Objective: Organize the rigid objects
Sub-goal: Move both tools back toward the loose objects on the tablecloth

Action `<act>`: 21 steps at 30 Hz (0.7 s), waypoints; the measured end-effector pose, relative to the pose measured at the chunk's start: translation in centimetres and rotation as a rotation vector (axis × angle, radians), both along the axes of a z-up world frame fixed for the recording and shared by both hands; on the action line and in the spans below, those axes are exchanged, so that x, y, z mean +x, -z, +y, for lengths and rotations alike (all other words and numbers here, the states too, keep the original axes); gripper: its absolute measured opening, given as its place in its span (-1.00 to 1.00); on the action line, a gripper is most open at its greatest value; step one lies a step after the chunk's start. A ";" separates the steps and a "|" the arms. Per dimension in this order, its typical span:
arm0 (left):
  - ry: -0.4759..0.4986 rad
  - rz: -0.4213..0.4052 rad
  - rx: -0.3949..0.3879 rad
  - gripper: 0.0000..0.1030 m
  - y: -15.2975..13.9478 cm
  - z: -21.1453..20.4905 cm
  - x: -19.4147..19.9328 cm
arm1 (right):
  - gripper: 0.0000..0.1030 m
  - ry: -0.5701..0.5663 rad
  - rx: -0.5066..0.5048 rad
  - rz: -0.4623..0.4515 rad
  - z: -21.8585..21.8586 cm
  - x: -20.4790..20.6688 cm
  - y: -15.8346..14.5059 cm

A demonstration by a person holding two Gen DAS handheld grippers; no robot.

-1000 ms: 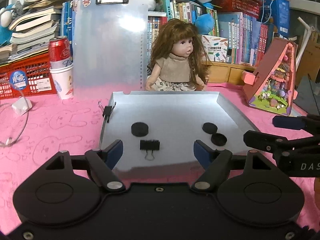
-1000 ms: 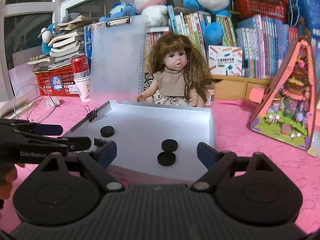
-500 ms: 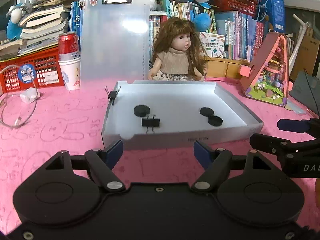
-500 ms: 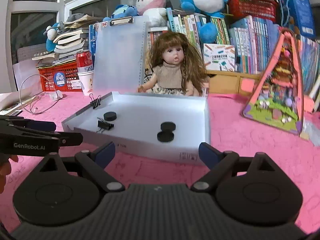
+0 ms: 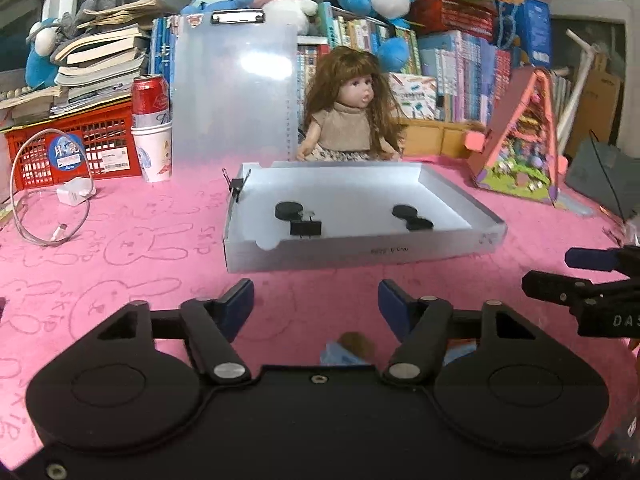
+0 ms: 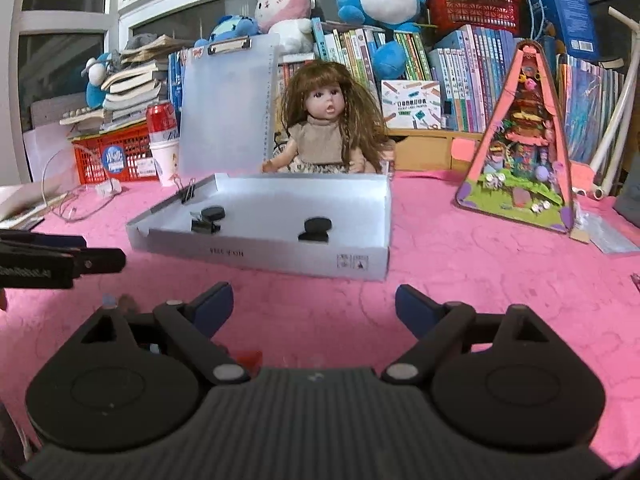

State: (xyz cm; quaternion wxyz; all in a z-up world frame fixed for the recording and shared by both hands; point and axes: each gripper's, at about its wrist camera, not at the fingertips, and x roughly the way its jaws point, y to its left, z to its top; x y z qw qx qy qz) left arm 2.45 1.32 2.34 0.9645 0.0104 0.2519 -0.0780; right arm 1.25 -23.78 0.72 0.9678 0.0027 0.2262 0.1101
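Observation:
A shallow white tray [image 5: 360, 250] [image 6: 260, 254] lies on the pink cloth. In it are three black discs, one on the left [image 5: 288, 210] [image 6: 213, 213] and two touching on the right [image 5: 412, 218] [image 6: 316, 229]. A black binder clip [image 5: 306, 227] [image 6: 204, 226] lies beside the left disc. Another clip [image 5: 237, 186] [image 6: 187, 194] grips the tray's left rim. My left gripper [image 5: 316, 300] hovers over bare cloth short of the tray, its jaws closing on nothing. My right gripper [image 6: 314, 304] is also short of the tray, jaws closing slightly, nothing between them.
Behind the tray sit a doll [image 5: 352, 120], a propped clear clipboard [image 5: 234, 88], a red can on a paper cup [image 5: 151, 128] and a red basket [image 5: 72, 148]. A cable loop with a charger [image 5: 74, 196] lies left, a pink triangular toy house [image 6: 524, 148] right. Small items lie under the grippers.
Both grippers have drawn back from over the tray toward the near side, so the tray now lies farther ahead. The left jaws stand narrower than before.

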 end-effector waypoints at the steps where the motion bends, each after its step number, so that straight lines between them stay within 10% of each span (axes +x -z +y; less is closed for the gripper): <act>1: 0.011 0.008 0.005 0.13 0.1 0.0 -0.3 | 0.68 -0.005 -0.007 0.012 -0.1 -0.3 0.2; 21: 0.080 0.114 0.052 -0.24 2.4 -0.8 -1.3 | 0.09 -0.078 -0.078 0.078 0.9 -1.3 1.9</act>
